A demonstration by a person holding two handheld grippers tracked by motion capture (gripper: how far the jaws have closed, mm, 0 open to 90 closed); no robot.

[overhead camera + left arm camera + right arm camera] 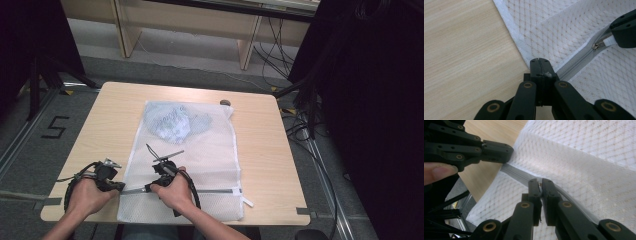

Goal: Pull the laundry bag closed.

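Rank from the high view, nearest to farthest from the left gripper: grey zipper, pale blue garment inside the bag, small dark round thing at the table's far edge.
1. Grey zipper of the white mesh bag, right beside the left gripper.
2. Pale blue crumpled garment, mid-table inside the bag.
3. Small dark round object, far edge.

Two forearms entering from the bottom edge of the high view, each hand wrapped around a gripper handle. Left hand [86,196] at lower left of the frame, left gripper [120,187] pointing toward the right. Right hand [172,192] just right of it, near bottom centre, right gripper [147,188] angled back to the left. Tips of the two near each other, apart. In the left gripper view, jaws pressed together at lower centre, white mesh edge pinched between them. In the right gripper view, jaws nearly together at centre, a thin gap showing, something small caught at the tips; a fingertip [439,171] at the left edge.
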